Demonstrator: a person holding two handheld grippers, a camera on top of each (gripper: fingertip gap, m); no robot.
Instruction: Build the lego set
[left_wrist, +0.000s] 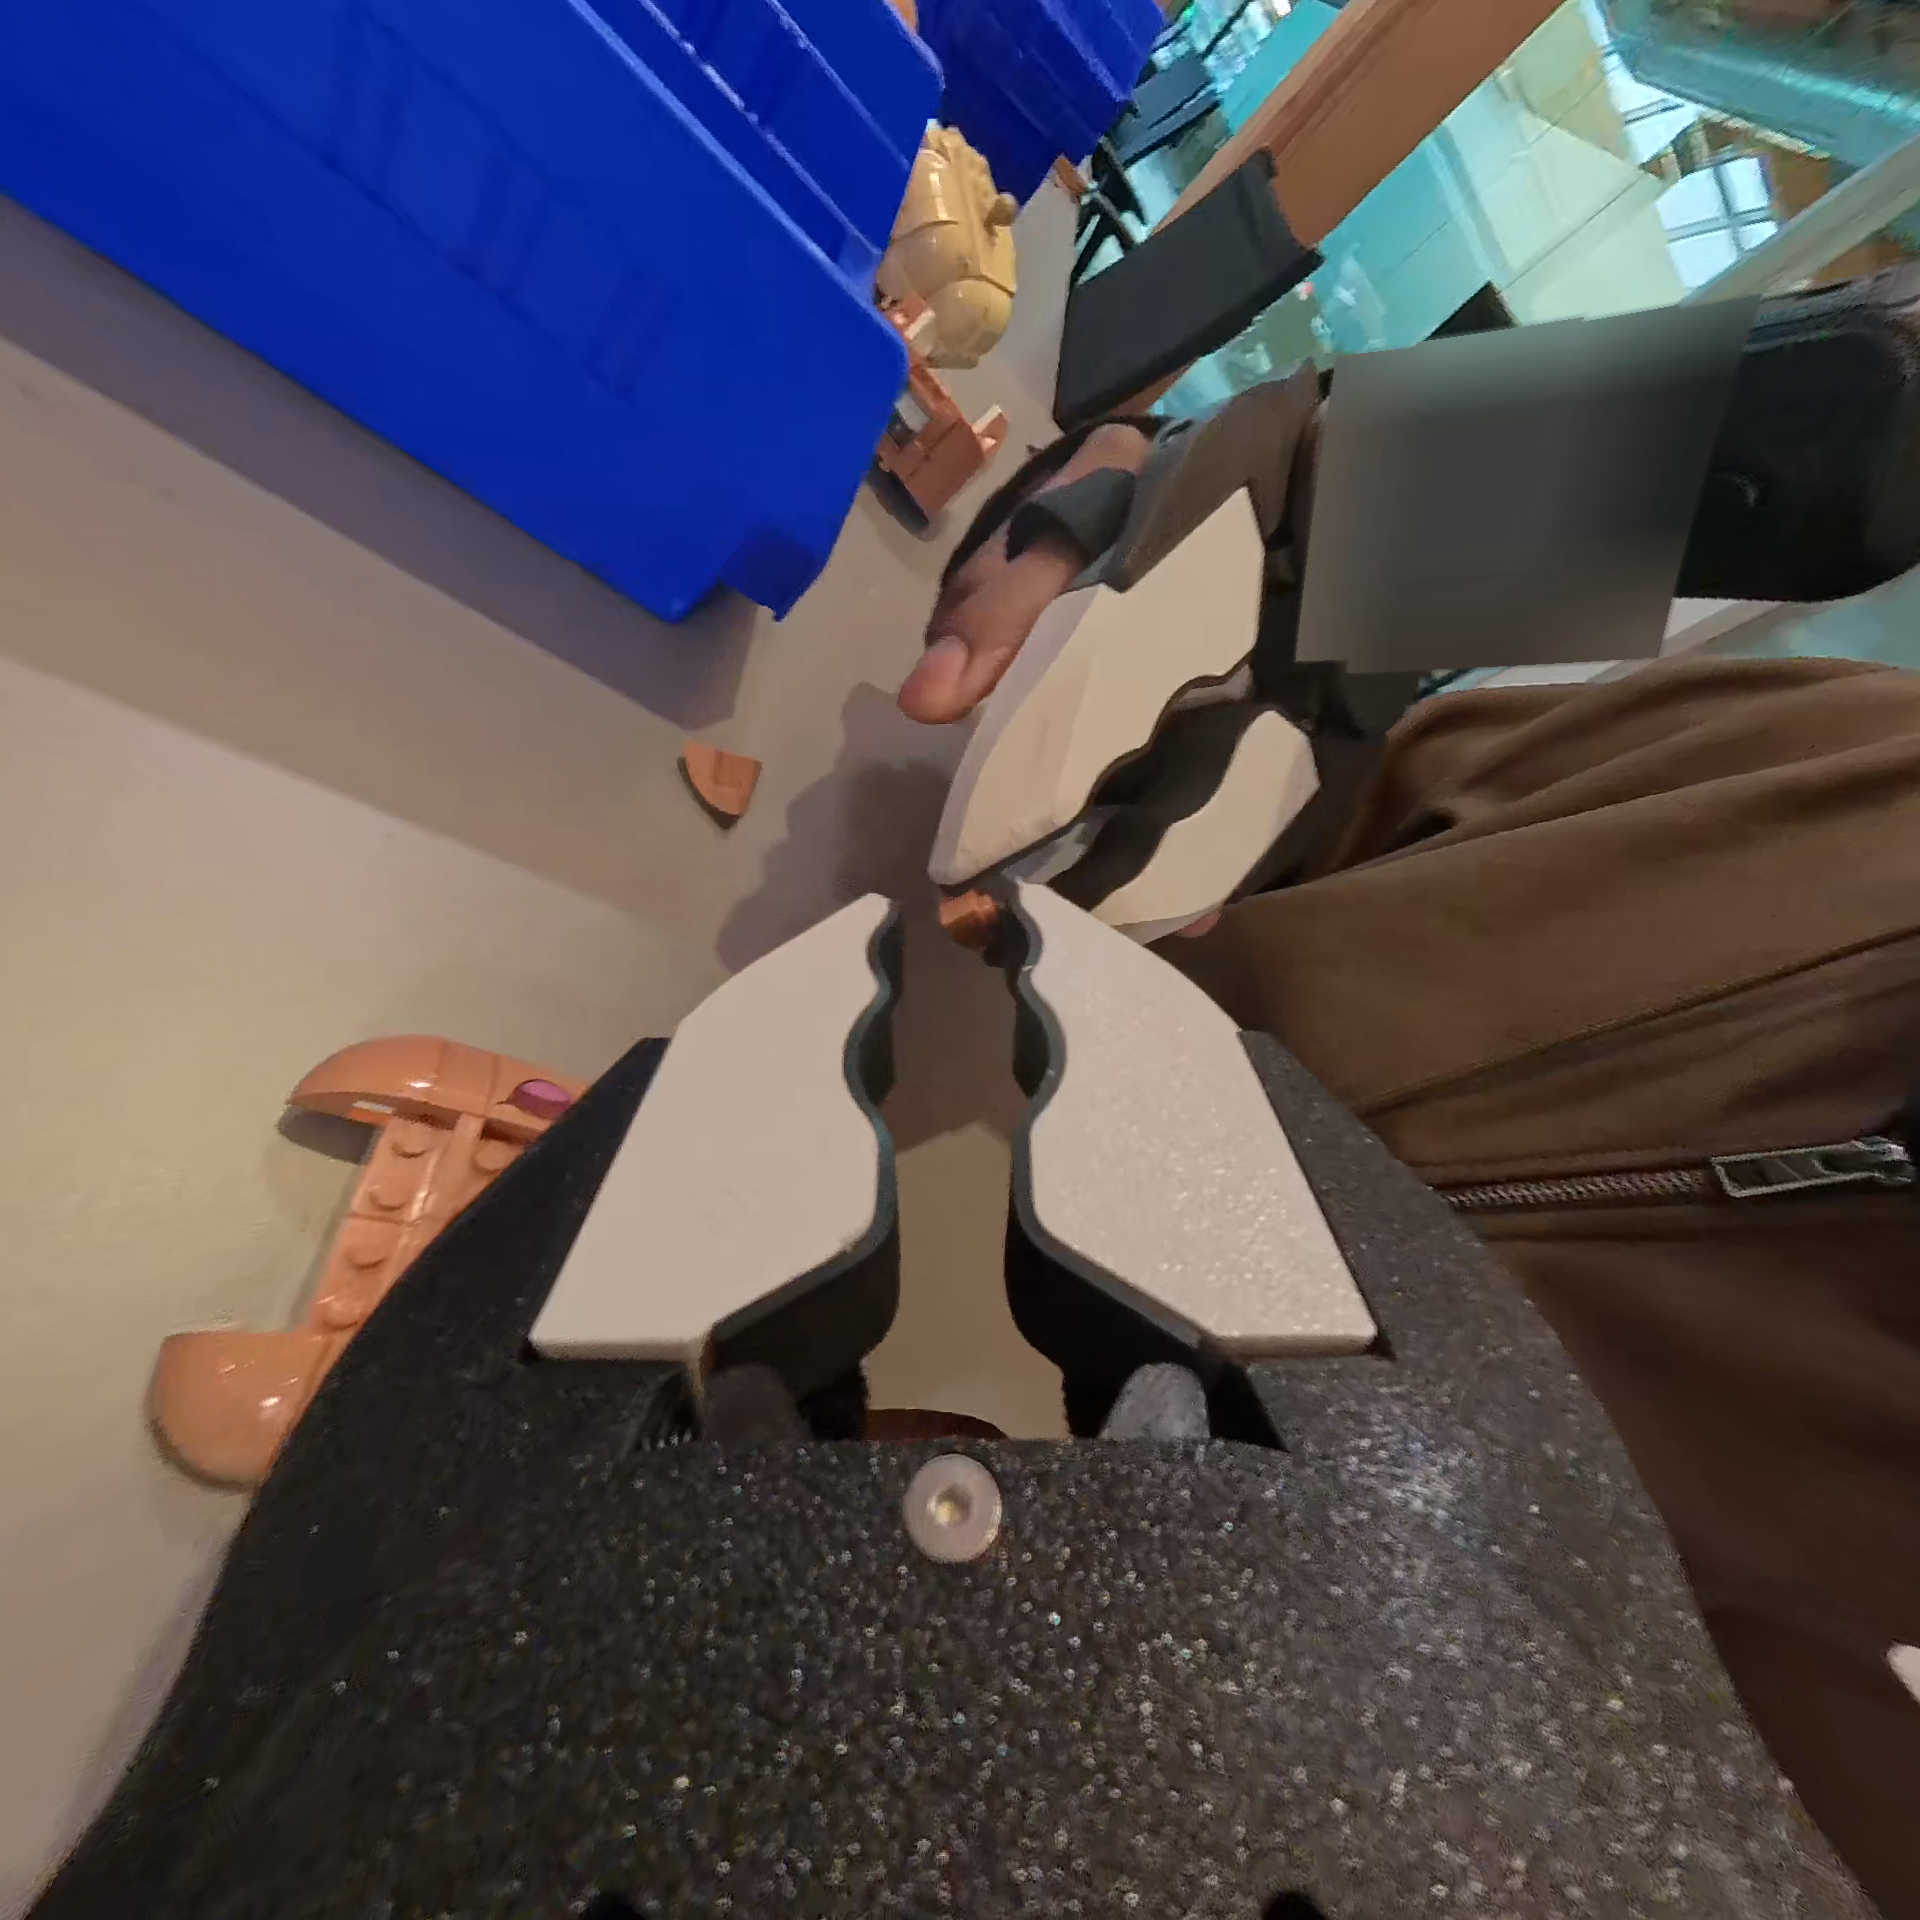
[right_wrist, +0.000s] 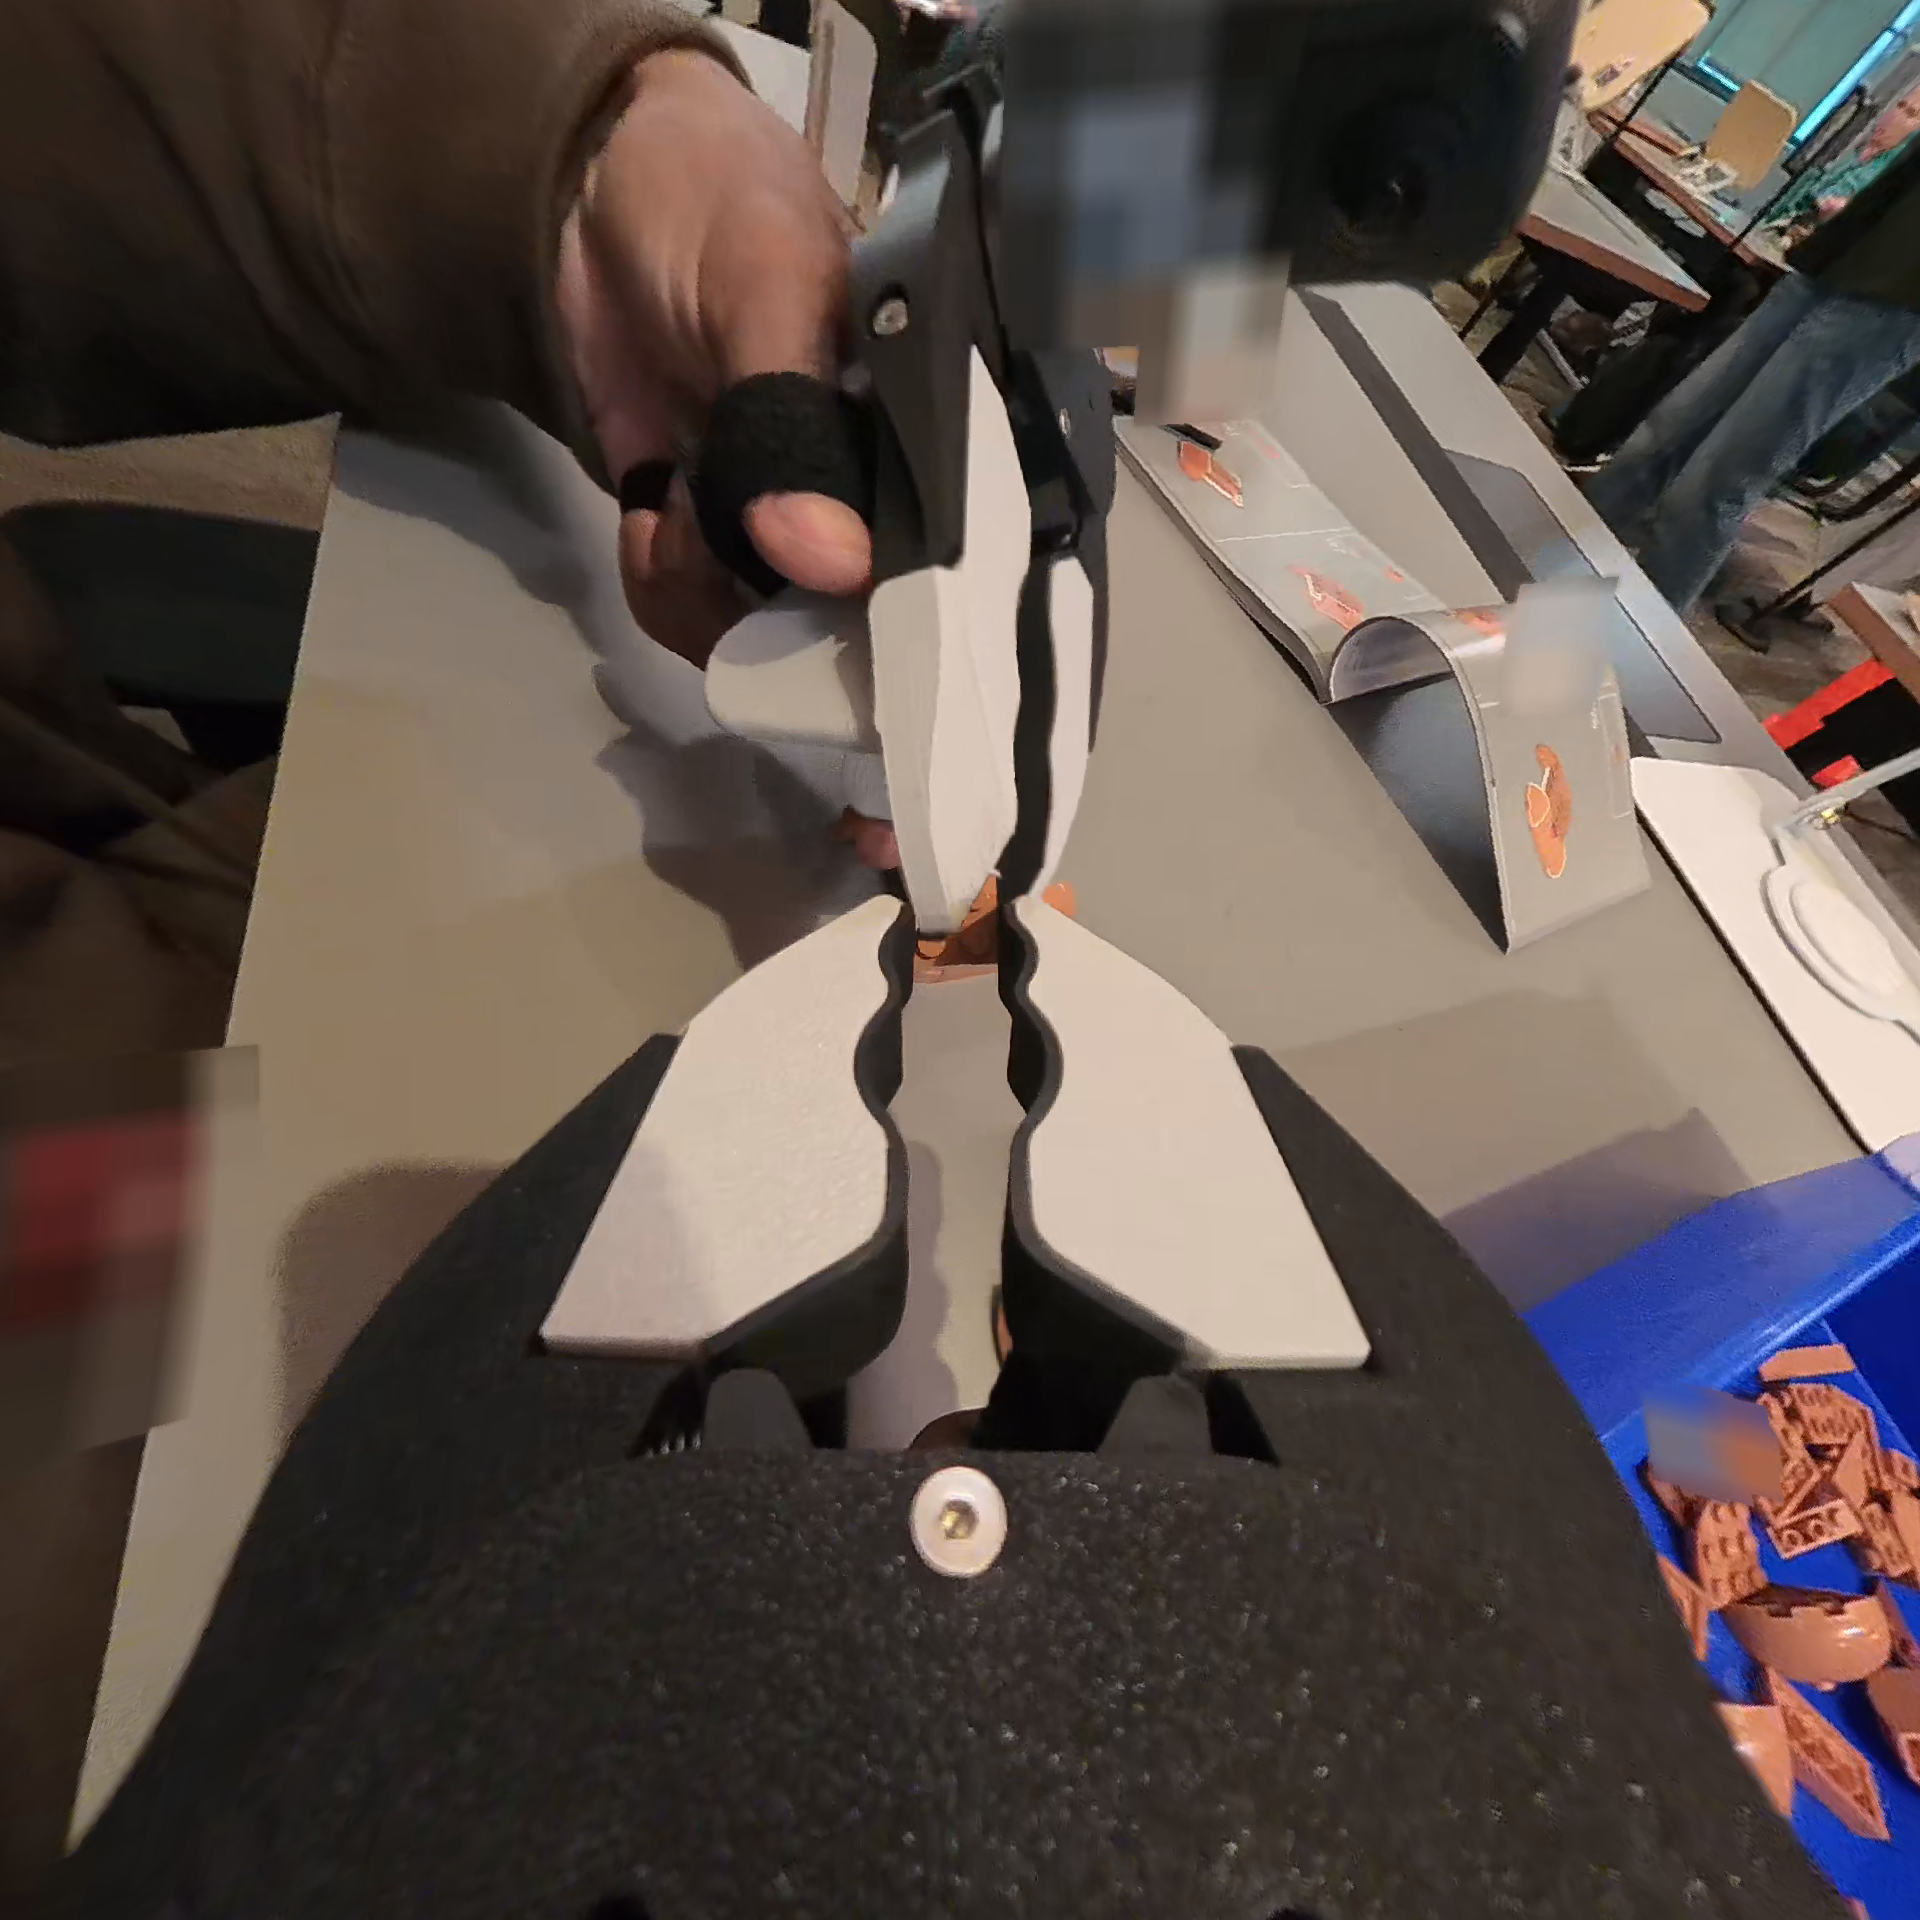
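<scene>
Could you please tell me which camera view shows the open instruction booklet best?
The right wrist view: the open grey instruction booklet lies on the grey table, one page curling up. The left wrist view shows none of it.

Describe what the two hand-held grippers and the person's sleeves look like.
Both look alike. The left hand-held gripper has a rough, speckled black body with a silver screw in the middle, and two pale grey fingers with wavy, black-lined inner edges. The right hand-held gripper matches. A black fabric loop wraps one finger of the left hand. The sleeve is brown, from a zipped jacket.
</scene>
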